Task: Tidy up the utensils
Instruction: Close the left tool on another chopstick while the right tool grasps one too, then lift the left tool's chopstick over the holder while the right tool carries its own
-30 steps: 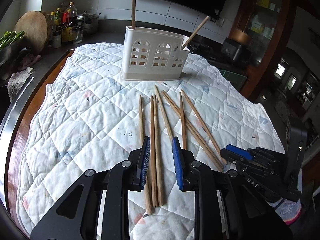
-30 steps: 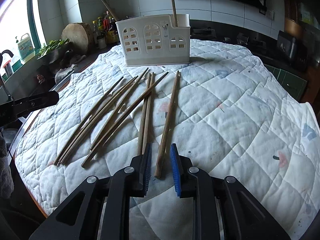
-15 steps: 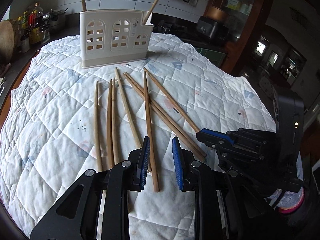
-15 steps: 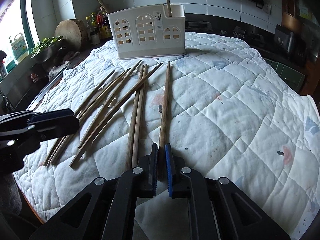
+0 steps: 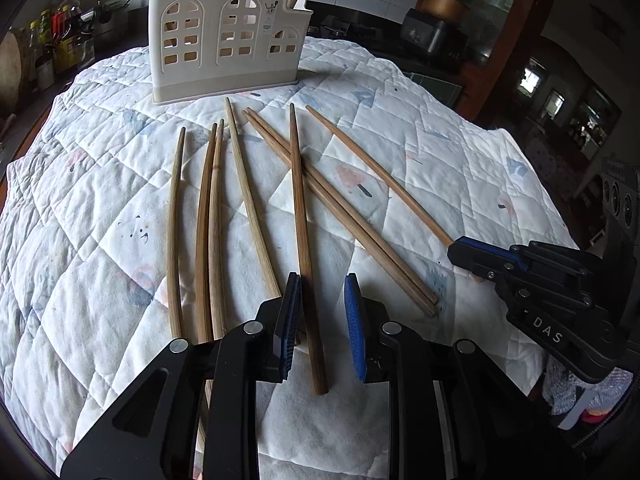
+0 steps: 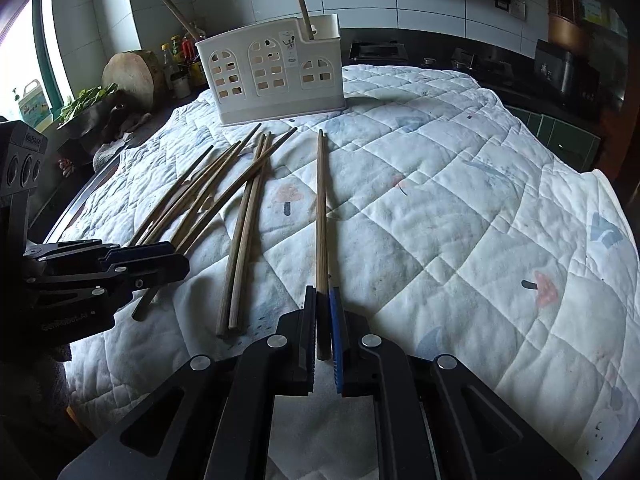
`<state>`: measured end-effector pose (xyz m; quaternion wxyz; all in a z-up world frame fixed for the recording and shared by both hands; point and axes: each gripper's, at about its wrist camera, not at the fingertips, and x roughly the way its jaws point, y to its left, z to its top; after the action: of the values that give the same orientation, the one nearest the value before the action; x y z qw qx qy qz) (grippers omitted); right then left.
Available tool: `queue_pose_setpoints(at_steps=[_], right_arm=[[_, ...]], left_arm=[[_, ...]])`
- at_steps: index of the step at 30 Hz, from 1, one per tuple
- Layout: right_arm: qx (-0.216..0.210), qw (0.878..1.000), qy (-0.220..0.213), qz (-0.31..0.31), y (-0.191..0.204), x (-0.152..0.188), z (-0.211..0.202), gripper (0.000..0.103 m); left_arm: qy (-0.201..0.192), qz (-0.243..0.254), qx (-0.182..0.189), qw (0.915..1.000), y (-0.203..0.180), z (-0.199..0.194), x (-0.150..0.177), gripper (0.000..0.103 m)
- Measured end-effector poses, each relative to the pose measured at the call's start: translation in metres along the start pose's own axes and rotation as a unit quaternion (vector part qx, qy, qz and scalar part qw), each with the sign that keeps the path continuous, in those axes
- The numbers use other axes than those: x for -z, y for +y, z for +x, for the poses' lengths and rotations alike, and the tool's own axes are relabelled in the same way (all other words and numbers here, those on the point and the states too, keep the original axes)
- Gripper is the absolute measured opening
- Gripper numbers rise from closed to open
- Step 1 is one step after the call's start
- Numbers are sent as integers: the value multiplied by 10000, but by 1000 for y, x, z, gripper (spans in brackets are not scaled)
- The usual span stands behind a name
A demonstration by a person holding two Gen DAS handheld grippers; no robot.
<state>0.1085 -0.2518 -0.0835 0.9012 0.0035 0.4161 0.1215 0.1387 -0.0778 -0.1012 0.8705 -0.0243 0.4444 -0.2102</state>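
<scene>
Several wooden chopsticks lie on a white quilted cloth [image 5: 100, 200] in front of a white utensil holder [image 5: 224, 36], which holds two sticks. My left gripper [image 5: 322, 300] is open, low over the cloth, with one chopstick [image 5: 302, 216] lying between its jaws. My right gripper [image 6: 323, 312] is shut on the near end of a single chopstick [image 6: 321, 208] that points toward the holder [image 6: 276, 68]. The right gripper also shows in the left wrist view [image 5: 480, 258], and the left gripper shows in the right wrist view [image 6: 160, 264].
Bottles [image 5: 60, 40] and a round wooden board [image 6: 128, 72] stand at the back left on the dark counter. A stove [image 6: 376, 50] and appliances [image 5: 432, 34] lie behind the cloth. The cloth's right edge drops off near a dark cabinet.
My right gripper has closed on the single chopstick. My left gripper has shifted right and closer, from the left pair of sticks to a chopstick further right, staying open.
</scene>
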Motion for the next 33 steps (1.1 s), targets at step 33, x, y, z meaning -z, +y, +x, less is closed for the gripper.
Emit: queue_pose_setpoints(at_steps=[33], right_arm=[[-96, 9894, -1305, -632, 10, -105, -81, 7]], left_arm=[[-1170, -135, -306, 9926, 5, -89, -47, 5]])
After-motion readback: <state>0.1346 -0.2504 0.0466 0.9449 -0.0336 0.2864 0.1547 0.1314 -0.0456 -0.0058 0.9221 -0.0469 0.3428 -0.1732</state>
